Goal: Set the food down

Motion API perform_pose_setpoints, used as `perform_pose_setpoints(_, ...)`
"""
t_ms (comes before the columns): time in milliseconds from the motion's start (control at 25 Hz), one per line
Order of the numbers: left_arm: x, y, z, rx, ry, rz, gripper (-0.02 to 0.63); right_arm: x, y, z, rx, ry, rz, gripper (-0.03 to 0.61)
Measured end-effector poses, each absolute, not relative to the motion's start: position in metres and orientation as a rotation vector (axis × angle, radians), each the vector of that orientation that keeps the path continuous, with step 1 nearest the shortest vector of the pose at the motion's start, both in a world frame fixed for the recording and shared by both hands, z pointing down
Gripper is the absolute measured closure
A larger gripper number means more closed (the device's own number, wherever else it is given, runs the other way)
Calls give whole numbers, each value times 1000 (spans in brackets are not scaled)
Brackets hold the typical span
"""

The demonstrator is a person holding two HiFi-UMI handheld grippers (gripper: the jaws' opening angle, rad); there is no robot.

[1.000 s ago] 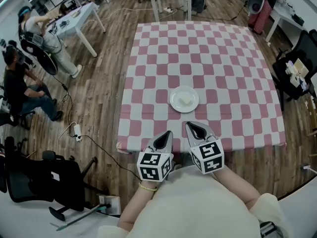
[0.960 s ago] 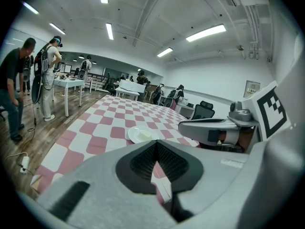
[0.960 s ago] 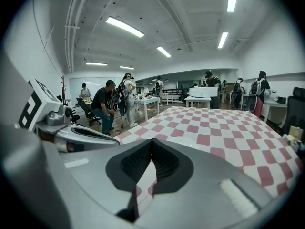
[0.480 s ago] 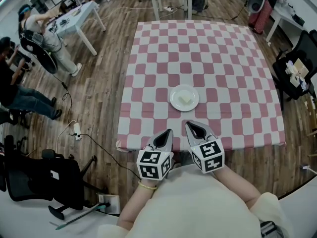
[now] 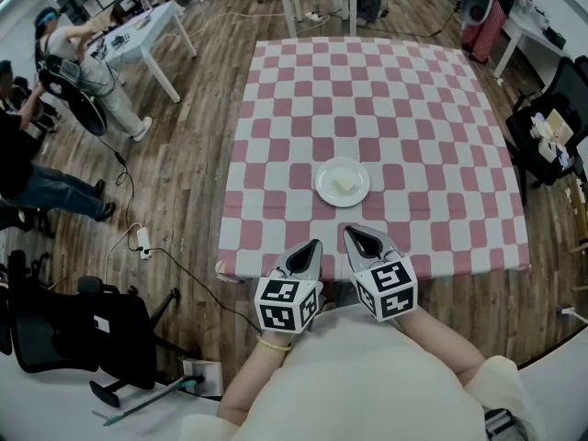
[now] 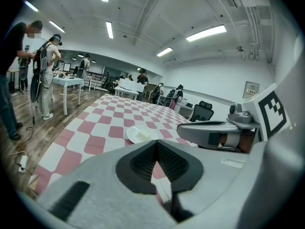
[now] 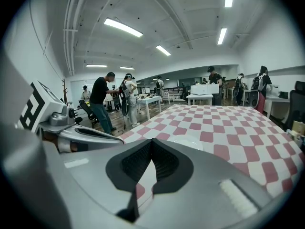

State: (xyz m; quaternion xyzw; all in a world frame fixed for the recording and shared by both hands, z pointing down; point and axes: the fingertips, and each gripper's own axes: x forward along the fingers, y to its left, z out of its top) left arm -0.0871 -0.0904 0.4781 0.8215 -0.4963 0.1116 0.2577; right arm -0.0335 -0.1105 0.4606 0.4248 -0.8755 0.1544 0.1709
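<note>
A white plate (image 5: 342,183) rests on the pink-and-white checkered table (image 5: 432,108), a little in from its near edge. One pale piece of food (image 5: 344,186) lies on the plate. Both grippers hover side by side over the near edge, just short of the plate. My left gripper (image 5: 312,245) is shut and holds nothing. My right gripper (image 5: 351,231) is shut and empty too. In the left gripper view the plate (image 6: 141,134) lies beyond the closed tips (image 6: 155,144). The right gripper view shows the plate (image 7: 188,141) just past its closed tips (image 7: 151,142).
The wooden floor to the left holds a black office chair (image 5: 64,333), a power strip with cables (image 5: 142,243) and standing people (image 5: 28,168). White tables (image 5: 147,30) stand at the back. A dark chair with items (image 5: 551,127) is at the table's right side.
Both grippers and the plate have stayed put. Only the person at the far left of the head view has shifted.
</note>
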Motion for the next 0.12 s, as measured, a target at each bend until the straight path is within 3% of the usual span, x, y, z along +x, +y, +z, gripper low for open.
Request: perform_pose_setpoints(120, -86, -88, 479, 2228, -1341, 307, 614, -34, -108, 461, 1200, -2488, 439, 574)
